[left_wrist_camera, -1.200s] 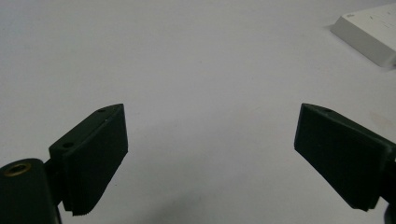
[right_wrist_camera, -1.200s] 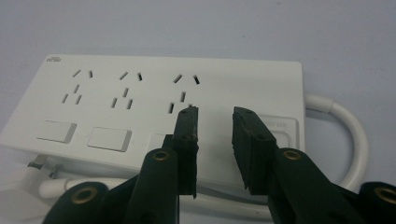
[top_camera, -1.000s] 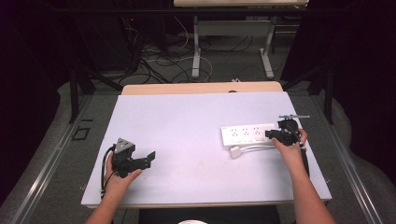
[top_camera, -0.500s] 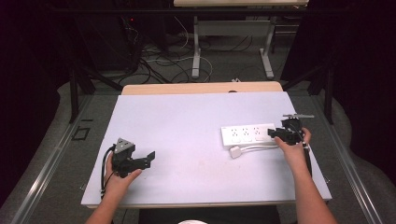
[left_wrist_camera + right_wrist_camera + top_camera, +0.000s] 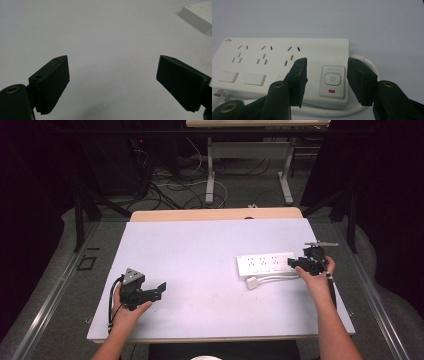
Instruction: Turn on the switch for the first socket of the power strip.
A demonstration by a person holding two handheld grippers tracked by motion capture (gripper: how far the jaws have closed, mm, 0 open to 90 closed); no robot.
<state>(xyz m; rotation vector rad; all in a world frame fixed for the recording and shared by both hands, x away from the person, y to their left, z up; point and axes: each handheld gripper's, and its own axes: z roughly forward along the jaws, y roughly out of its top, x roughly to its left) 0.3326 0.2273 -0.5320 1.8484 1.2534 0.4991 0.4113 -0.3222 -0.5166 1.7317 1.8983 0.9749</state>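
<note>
What sits on the table, counted

One white power strip lies on one table; its face carries three socket groups, three small rocker switches, though a black jaw covers most of the third, one power button and one red indicator light. One white plug on one cable lies beside it. Two grippers, one left gripper and one right gripper.
</note>
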